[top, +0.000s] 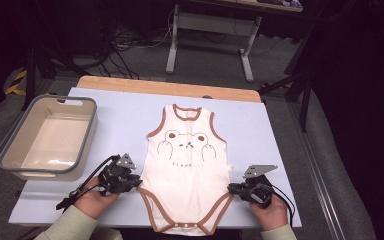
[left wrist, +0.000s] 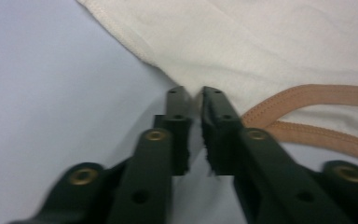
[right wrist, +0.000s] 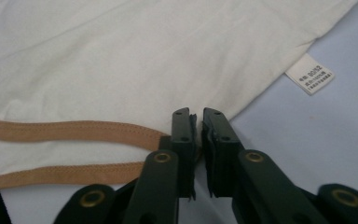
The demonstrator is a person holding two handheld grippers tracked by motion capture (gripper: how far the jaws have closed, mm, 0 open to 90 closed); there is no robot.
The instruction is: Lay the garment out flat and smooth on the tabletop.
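Bodysuit, cream with brown trim and a bear face printed on the chest, lay flat and face up on the pale blue table cover, neck opening toward the far edge and snap crotch toward the person. A grey bin stood well apart from the bodysuit, off its left side.

The left gripper rested at the bodysuit's lower left corner, where the side seam met the brown leg binding. In the left gripper view its jaws stood nearly together, their tips at the cream hem; whether cloth was pinched between them could not be told.

The right gripper sat at the bodysuit's opposite lower corner, beside the other leg binding. In the right gripper view its jaws were likewise drawn narrow, tips meeting the garment's edge, and a grip on the fabric could not be confirmed. A white care label stuck out from the bodysuit's side seam just beyond that gripper.
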